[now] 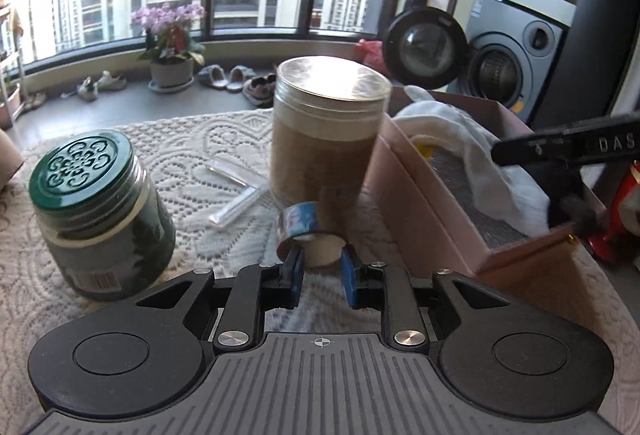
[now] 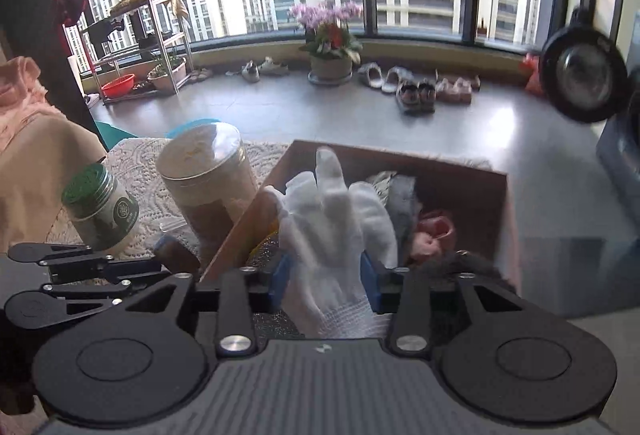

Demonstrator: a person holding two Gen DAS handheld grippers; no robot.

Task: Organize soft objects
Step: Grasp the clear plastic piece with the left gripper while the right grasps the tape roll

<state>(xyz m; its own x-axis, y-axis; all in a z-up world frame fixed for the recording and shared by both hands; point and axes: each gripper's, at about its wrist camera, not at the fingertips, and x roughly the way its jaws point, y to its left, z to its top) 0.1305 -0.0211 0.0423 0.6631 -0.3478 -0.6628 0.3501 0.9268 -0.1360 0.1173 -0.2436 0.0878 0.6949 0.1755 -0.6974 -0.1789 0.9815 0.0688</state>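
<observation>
A white knit glove (image 2: 336, 219) lies between the blue pads of my right gripper (image 2: 326, 281), over the pink cardboard box (image 2: 472, 171); the jaws stand wide and I cannot tell if they press it. The glove (image 1: 472, 151) drapes into the box (image 1: 404, 183) in the left wrist view, where the right gripper (image 1: 572, 195) shows too. Grey and pink soft items (image 2: 432, 231) lie in the box. My left gripper (image 1: 320, 267) is open, low over the lace tablecloth, just behind a roll of tape (image 1: 304, 231).
A green-lidded jar (image 1: 100, 211) stands at the left and a tall clear canister (image 1: 328, 139) in the middle, beside the box. A clear plastic tube (image 1: 240, 195) lies on the lace cloth (image 1: 168, 143). Shoes, a flower pot and a washing machine are beyond.
</observation>
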